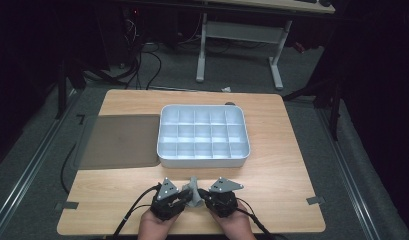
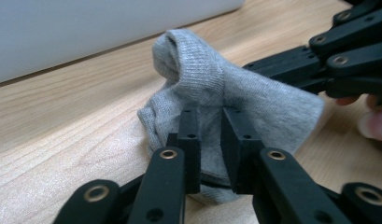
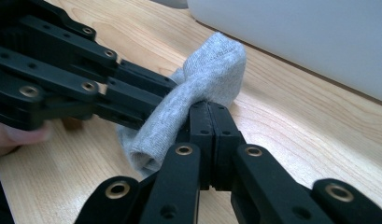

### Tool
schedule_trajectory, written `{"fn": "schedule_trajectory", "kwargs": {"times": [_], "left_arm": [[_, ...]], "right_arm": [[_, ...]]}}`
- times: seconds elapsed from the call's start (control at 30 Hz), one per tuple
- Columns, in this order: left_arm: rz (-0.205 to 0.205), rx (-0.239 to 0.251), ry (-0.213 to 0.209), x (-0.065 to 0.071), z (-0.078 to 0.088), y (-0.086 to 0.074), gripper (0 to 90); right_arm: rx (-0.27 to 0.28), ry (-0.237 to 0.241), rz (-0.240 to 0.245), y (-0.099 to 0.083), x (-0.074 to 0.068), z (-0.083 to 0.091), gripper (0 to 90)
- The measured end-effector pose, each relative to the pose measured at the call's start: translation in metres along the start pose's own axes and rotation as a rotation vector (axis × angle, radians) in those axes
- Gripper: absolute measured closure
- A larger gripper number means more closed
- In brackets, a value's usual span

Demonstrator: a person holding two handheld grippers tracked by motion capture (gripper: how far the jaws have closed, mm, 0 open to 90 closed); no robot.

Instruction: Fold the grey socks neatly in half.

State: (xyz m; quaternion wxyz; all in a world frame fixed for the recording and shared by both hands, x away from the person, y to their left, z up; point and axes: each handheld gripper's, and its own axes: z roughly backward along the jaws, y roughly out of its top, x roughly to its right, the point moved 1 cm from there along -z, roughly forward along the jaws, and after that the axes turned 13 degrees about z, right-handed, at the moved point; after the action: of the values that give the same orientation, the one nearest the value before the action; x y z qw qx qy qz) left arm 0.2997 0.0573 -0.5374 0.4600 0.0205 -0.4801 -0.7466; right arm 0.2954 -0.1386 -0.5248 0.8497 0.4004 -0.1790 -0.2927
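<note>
The small grey knitted sock (image 1: 193,192) stands bunched between both grippers, just before the white compartmented plastic tray (image 1: 203,160) (right gripper (image 3: 209,112) clamped on it, left gripper (image 2: 210,122) parted, released).

One grey sock (image 1: 193,192), bunched up, just in front of the tray. One white divided tray (image 1: 164,150), mid table; fifteen compartments counted, three rows of five. One dark grey mat (image 1: 119,141), flat, touching the tray's left side. Two black grippers, both in front of the tray: left gripper (image 1: 184,196) and right gripper (image 1: 201,195), one on each side of the sock. Two grey three-cornered plates, one per gripper. Two hands at the table edge nearest the camera, in front of the tray. One wooden table (image 1: 282,150) under the tray. One white-legged desk (image 1: 277,65) on the floor well behind the tray.
</note>
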Motion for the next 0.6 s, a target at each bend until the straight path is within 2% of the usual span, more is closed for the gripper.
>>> {"fn": "schedule_trajectory", "kwargs": {"times": [0.13, 0.23, 0.3, 0.4, 0.53, 0.6], "left_arm": [[0.017, 0.067, -0.018, -0.001, 0.017, 0.003, 71.6], [0.020, 0.094, -0.001, -0.005, 0.029, 0.003, 70.9], [0.050, 0.065, 0.044, -0.014, 0.035, -0.004, 75.2], [0.061, 0.006, 0.072, -0.016, 0.029, -0.010, 78.7], [0.052, -0.033, 0.081, -0.013, 0.022, -0.012, 79.1], [0.049, -0.034, 0.079, -0.013, 0.021, -0.012, 79.3]], "right_arm": [[-0.003, -0.007, -0.004, -0.001, 0.002, 0.000, 90.0], [-0.003, -0.007, -0.008, -0.001, 0.003, 0.000, 90.0], [-0.005, -0.008, -0.017, -0.003, 0.005, 0.000, 89.9], [-0.007, -0.011, -0.014, -0.004, 0.005, -0.001, 89.4], [-0.003, -0.017, -0.025, -0.003, 0.005, 0.000, 89.1], [0.000, -0.019, -0.028, -0.002, 0.005, 0.001, 88.9]]}}
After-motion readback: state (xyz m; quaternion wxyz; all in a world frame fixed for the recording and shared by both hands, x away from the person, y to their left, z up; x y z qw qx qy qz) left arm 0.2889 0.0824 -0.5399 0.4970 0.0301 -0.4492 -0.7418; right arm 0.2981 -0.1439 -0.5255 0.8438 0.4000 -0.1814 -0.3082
